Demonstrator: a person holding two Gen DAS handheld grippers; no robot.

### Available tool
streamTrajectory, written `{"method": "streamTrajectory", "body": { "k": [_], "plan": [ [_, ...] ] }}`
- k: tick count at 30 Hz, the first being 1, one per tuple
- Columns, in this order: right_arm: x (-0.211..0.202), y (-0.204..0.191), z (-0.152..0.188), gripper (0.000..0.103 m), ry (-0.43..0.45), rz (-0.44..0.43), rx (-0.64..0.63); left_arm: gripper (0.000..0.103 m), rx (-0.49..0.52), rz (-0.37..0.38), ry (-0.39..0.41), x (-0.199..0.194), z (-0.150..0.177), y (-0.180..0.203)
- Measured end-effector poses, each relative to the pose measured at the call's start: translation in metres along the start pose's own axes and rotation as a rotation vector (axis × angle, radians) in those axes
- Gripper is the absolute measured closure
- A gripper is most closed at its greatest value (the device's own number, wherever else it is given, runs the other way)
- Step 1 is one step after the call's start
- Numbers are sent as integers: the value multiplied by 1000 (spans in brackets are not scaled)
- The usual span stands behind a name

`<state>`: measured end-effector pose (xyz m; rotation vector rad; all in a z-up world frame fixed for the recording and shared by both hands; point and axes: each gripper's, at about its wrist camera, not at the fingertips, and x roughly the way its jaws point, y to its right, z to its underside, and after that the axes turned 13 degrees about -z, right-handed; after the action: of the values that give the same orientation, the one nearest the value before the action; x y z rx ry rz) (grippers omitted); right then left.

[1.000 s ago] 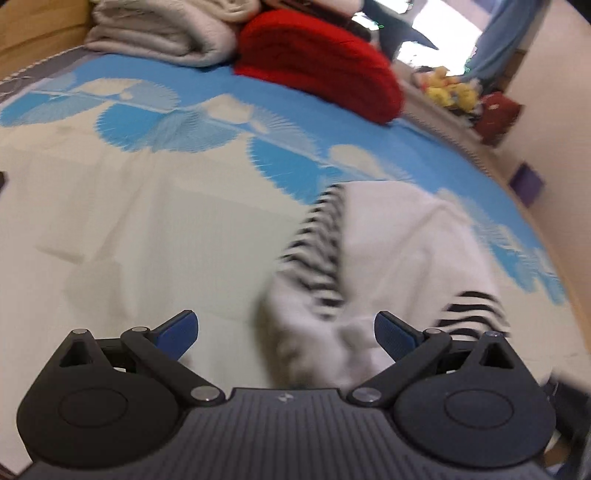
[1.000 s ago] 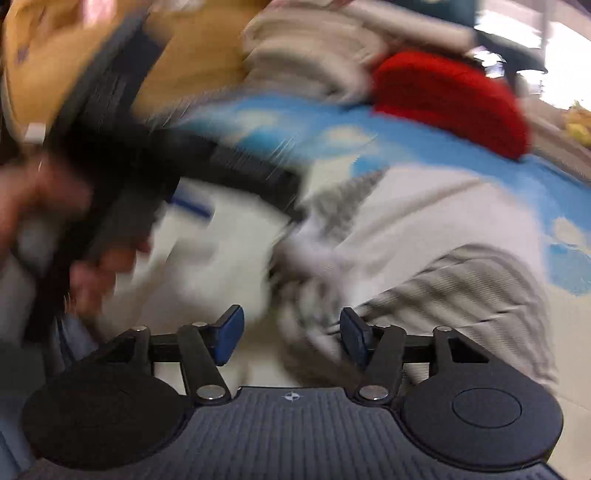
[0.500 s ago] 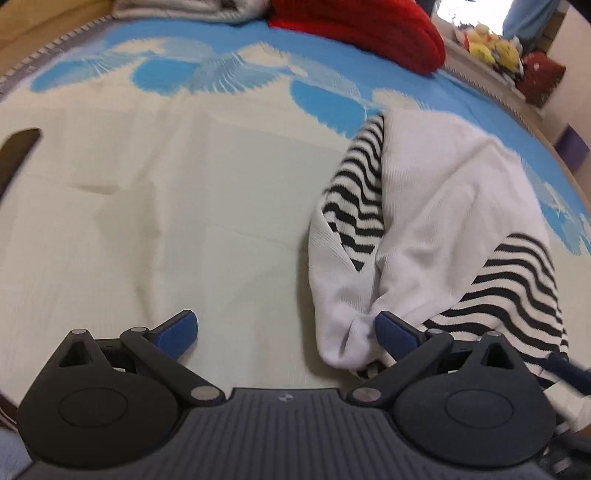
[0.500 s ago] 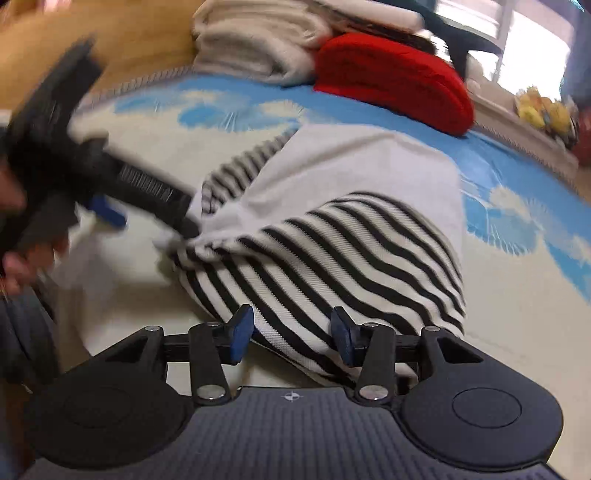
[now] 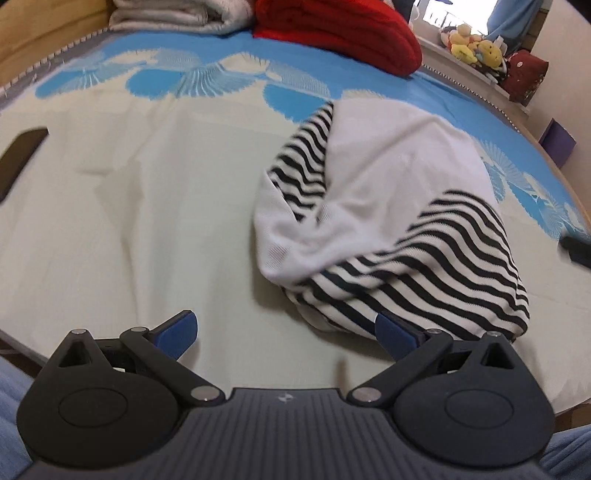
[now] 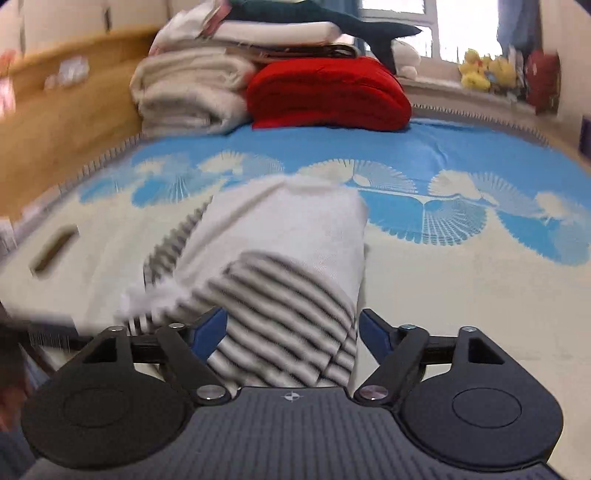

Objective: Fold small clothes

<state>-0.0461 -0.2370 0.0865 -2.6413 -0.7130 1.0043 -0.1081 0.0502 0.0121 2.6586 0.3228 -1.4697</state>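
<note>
Item: one small knit garment (image 5: pixel 388 221), white body with black-and-white striped sleeves, lying partly folded on the bed (image 5: pixel 129 221), whose cover is cream with a blue fan print. Location: in the left wrist view it fills the field from centre out to 3 o'clock, a striped sleeve laid across its near end and a second striped edge along its 10 o'clock side; in the right wrist view it runs from centre down to 6 o'clock. Handling, as judged: light, limp and soft, with no stiffness of its own; it will sag and drag on the cover if lifted by one point, and loose layers may slide apart; not fragile, not slippery. Suggested hold: pinch through all layers at the two near corners of the hem, or at the folded side edge, so the stack moves as one. Left tongs (image 5: pixel 286 330): released, spread wide, nothing between them, the garment's near edge just beyond the right-hand fingertip. Right tongs (image 6: pixel 291 328): jaws have just been opening; the striped end lies between the blue pads, which stand clear of the cloth, so released. Background, 12 o'clock: red cushion (image 5: pixel 340 33), folded cream blankets (image 6: pixel 188 92), soft toys (image 5: pixel 472 48) on the sill.
</note>
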Motion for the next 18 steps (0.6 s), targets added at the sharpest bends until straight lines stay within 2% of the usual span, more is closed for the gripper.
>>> {"method": "streamTrajectory", "body": {
  "k": [5, 10, 13, 15, 17, 18],
  "plan": [
    [28, 80, -53, 15, 1, -69, 223, 0, -63, 20, -23, 5, -4, 10],
    [93, 149, -94, 14, -109, -159, 409, 0, -212, 149, -94, 14, -16, 8],
    [138, 170, -108, 14, -204, -218, 469, 0, -308, 204, -150, 24, -19, 6],
    [166, 176, -115, 14, -245, -223, 467, 0, -361, 245, -236, 41, -18, 7],
    [191, 179, -120, 11, -283, -228, 456, 2, -429, 255, -328, 62, -13, 7],
    [205, 180, -122, 11, -304, -248, 464, 5, -469, 255, -305, 63, -12, 4]
  ]
}}
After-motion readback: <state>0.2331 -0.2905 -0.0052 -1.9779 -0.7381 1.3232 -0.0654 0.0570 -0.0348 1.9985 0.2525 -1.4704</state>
